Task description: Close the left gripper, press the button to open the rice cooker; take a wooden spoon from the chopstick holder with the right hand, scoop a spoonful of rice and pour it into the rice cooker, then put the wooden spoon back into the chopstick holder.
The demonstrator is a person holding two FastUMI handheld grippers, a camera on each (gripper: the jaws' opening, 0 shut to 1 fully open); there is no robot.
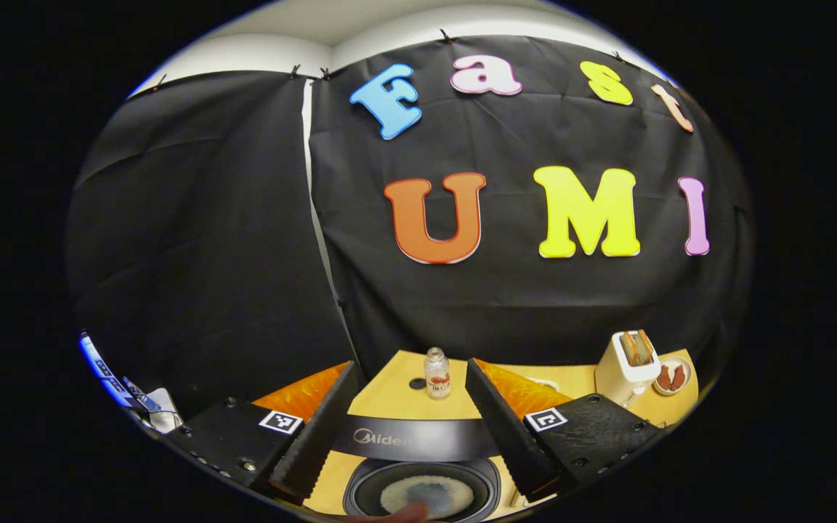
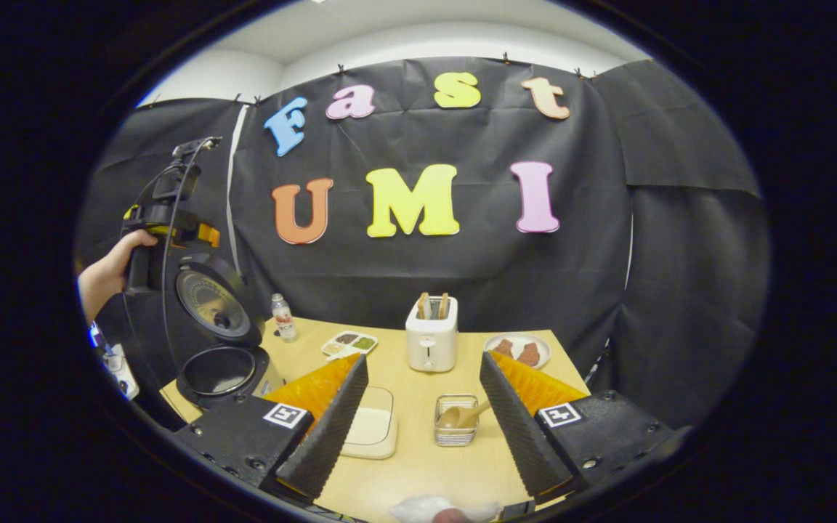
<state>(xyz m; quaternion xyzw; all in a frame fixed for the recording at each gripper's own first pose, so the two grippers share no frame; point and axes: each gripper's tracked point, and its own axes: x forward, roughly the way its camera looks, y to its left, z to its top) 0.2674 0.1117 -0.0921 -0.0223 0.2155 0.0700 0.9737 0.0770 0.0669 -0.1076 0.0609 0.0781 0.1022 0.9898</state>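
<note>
The rice cooker [image 2: 219, 374] stands at the table's left with its lid [image 2: 211, 301] swung up. A hand [image 2: 110, 272] holds my left gripper [image 2: 164, 218] above and behind that lid. In the left gripper view my left gripper [image 1: 411, 367] is open, its fingers spread over the cooker's dark inner pot [image 1: 422, 494], which has a pale patch at the bottom. My right gripper [image 2: 424, 359] is open and holds nothing. Ahead between its fingers sits the wire chopstick holder [image 2: 456, 425] with the wooden spoon [image 2: 462, 415] lying in it. A pale square rice dish [image 2: 371, 428] rests beside the holder.
A white toaster [image 2: 431, 338] with bread stands mid-table, with a plate of food [image 2: 516, 350] to its right and a small compartment tray [image 2: 349, 343] to its left. A small bottle [image 2: 284, 319] stands near the cooker. Something white and crumpled [image 2: 440, 508] lies at the near edge.
</note>
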